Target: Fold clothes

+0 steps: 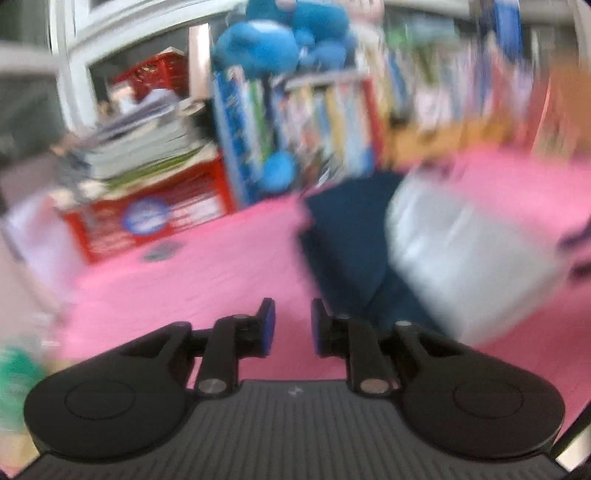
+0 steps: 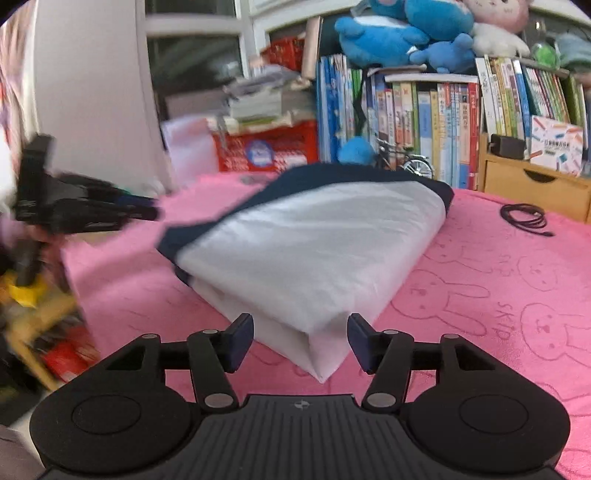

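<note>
A folded white and navy garment [image 2: 306, 251] lies on the pink bunny-print cloth [image 2: 498, 295]. My right gripper [image 2: 301, 341] is open, its fingers either side of the garment's near corner without closing on it. In the blurred left wrist view the garment [image 1: 461, 251] lies ahead to the right, with its navy part [image 1: 343, 236] in the middle. My left gripper [image 1: 293, 325] is open and empty over the pink cloth [image 1: 192, 280], left of the garment. It also shows in the right wrist view [image 2: 151, 210], at the far left, held by a hand.
A bookshelf [image 2: 424, 118] with blue plush toys [image 2: 399, 33] on top stands behind the table. A red box [image 2: 266, 147] carries a stack of papers. A black cable [image 2: 524, 218] lies on the cloth at right, by a wooden drawer unit [image 2: 532, 184].
</note>
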`<control>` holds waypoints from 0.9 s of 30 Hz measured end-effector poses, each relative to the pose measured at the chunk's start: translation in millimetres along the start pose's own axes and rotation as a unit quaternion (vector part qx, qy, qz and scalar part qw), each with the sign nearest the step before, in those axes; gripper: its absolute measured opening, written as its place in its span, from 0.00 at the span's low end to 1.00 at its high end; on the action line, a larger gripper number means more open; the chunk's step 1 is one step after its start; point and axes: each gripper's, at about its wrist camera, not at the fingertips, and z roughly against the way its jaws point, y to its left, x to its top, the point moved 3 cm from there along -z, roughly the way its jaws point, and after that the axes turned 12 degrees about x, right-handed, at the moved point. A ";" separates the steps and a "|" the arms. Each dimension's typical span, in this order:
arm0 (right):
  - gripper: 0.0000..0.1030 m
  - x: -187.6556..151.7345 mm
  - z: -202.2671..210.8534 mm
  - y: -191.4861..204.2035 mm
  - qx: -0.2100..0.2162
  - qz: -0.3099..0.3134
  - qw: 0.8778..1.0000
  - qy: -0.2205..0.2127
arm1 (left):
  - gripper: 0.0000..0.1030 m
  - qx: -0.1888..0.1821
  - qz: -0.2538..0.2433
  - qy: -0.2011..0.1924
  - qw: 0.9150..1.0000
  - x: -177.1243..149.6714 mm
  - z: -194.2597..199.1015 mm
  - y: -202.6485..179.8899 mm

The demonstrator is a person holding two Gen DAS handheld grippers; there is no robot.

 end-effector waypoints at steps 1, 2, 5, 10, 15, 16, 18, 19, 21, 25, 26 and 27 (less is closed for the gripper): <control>0.60 5.1 4.8 -6.5 -0.002 -0.007 1.000 -0.007 | 0.27 -0.027 0.023 -0.002 0.999 9.8 -2.7 -2.2; 0.61 10.1 9.6 -12.9 -0.003 -0.015 1.000 -0.015 | 0.30 -0.058 0.041 -0.004 0.997 20.3 -8.8 -6.4; 0.64 26.1 13.8 -35.1 -0.036 -0.020 0.999 -0.024 | 0.35 -0.107 0.056 0.001 0.993 41.3 -31.6 -23.9; 0.66 46.1 -10.4 -77.7 -0.049 -0.055 0.997 -0.014 | 0.39 -0.203 0.108 0.072 0.970 73.2 -95.5 -58.0; 0.68 64.1 -51.5 -116.4 -0.033 -0.087 0.996 -0.004 | 0.59 -0.239 0.175 0.110 0.949 116.7 -162.8 -74.6; 0.69 66.1 -60.1 -124.2 -0.029 -0.097 0.995 -0.004 | 0.60 -0.236 0.179 0.117 0.948 123.9 -176.3 -77.1; 0.69 70.1 -77.2 -139.1 -0.018 -0.115 0.993 0.000 | 0.67 -0.230 0.182 0.141 0.946 135.1 -206.9 -82.3; 0.69 71.7 -85.5 -145.6 -0.013 -0.122 0.992 0.004 | 0.67 -0.224 0.181 0.163 0.944 137.6 -224.2 -85.3; 0.69 73.3 -99.3 -153.6 -0.010 -0.121 0.993 0.015 | 0.67 -0.216 0.179 0.206 0.937 138.4 -251.6 -92.7; 0.72 74.0 -115.6 -160.1 0.001 -0.104 0.994 0.034 | 0.67 -0.218 0.161 0.264 0.926 131.1 -283.1 -108.0; 0.72 73.8 -117.8 -160.5 0.004 -0.099 0.994 0.038 | 0.64 -0.220 0.155 0.261 0.927 129.5 -285.6 -110.8; 0.72 73.5 -119.6 -160.6 0.007 -0.094 0.995 0.042 | 0.44 -0.222 0.150 0.255 0.929 128.0 -287.3 -113.4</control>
